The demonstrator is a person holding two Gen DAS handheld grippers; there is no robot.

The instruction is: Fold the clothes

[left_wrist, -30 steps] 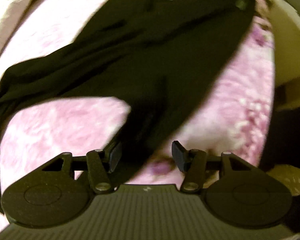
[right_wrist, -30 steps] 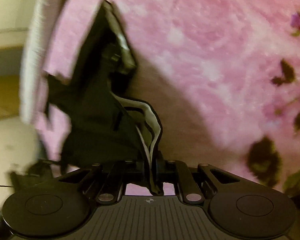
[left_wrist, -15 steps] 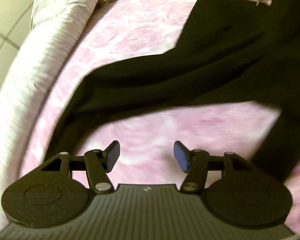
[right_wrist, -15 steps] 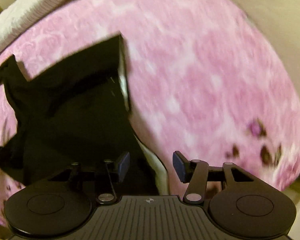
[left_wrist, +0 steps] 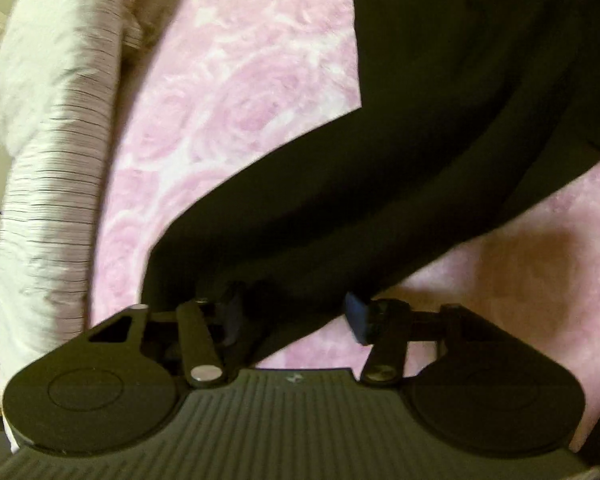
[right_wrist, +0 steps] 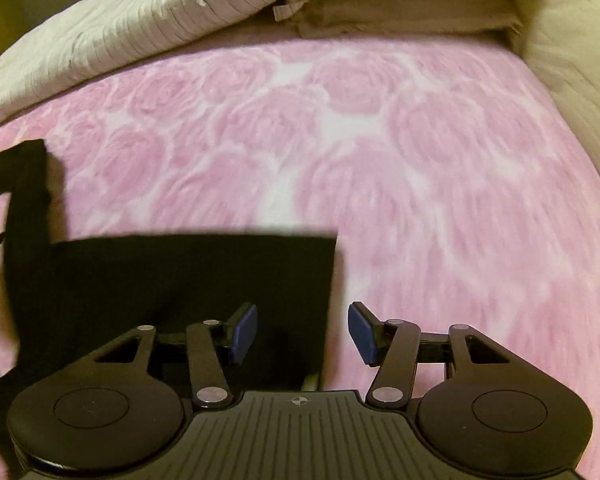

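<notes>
A: Black cloth, spread on pink. The garment lies flat on the rose bedspread, and one long limb of it, a sleeve by the look, runs down toward the left gripper.

B: Is that gripper on it?

A: Its jaws are closing with the sleeve end between them. The pads do not look pressed on the cloth yet, though the left pad is dark and hard to read. Coming in at the narrow end makes sense, I think: from there the whole sleeve could be carried over the body in one move.

B: And the other side?

A: The right gripper is spread and holding nothing. It hangs above a squared-off edge of the garment, one pad over cloth, the other over bare bedspread. I judge that side is already laid out, the corner lying straight.

B: What's at the far edge?

A: A white quilt and beige bedding, bunched up out of the way, apart from the garment. That leaves room to fold.

B: How far along?

A: Early, I'd say. The cloth looks spread out rather than stacked.
</notes>
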